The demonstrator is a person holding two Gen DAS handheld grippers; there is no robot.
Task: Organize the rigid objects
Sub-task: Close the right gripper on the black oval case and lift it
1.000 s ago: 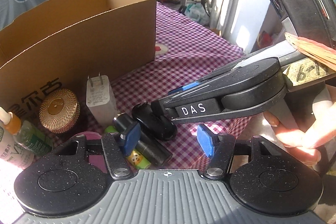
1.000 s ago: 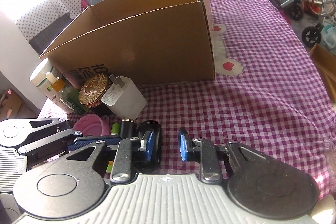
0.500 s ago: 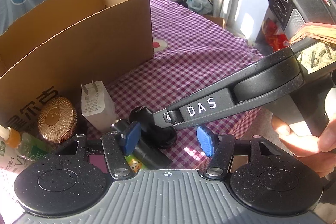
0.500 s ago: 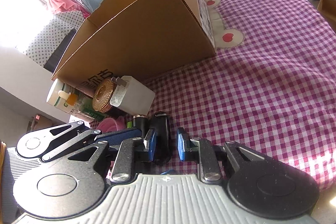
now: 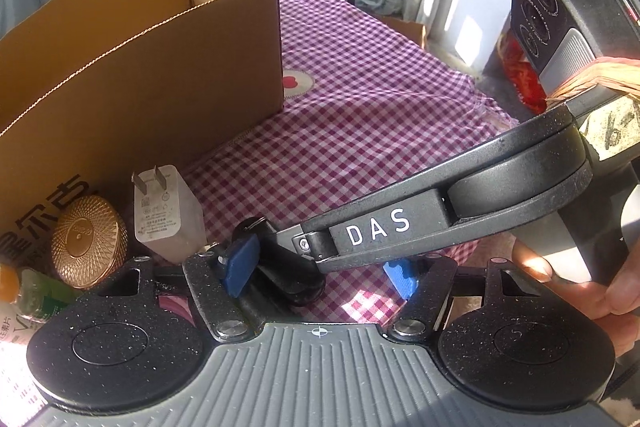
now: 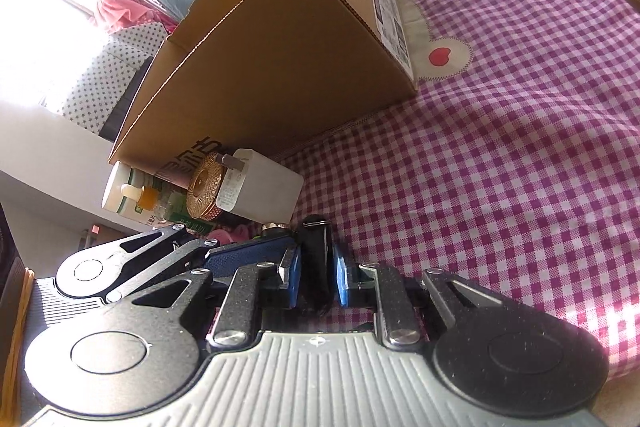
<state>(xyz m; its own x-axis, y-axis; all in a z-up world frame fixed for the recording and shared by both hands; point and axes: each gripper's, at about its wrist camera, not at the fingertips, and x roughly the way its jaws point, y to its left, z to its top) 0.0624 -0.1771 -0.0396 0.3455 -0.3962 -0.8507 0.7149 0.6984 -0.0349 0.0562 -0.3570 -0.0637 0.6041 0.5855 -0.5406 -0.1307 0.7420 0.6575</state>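
Right tool (image 6: 316, 277) clamps the black clip (image 6: 316, 259) just in front of the cardboard box (image 6: 280, 67), beside the white charger (image 6: 260, 187); left tool (image 5: 320, 267) hovers, pads apart.

The big cardboard box (image 6: 280, 75) stands like a wall on the checked cloth (image 6: 520, 155), and its top is open. To the right of the box the cloth is bare, so a gripper can pass there. In front of the box it is crowded: the white plug (image 6: 260, 187), the gold round tin (image 6: 204, 187) and the bottles (image 6: 132, 199) stand tight together against the box wall. The right gripper (image 6: 316, 275) reaches across the front of the left gripper (image 5: 320, 267), so it blocks the way ahead for that one. The black thing (image 6: 316, 259) fills the gap between the right gripper's blue pads (image 6: 342, 279).
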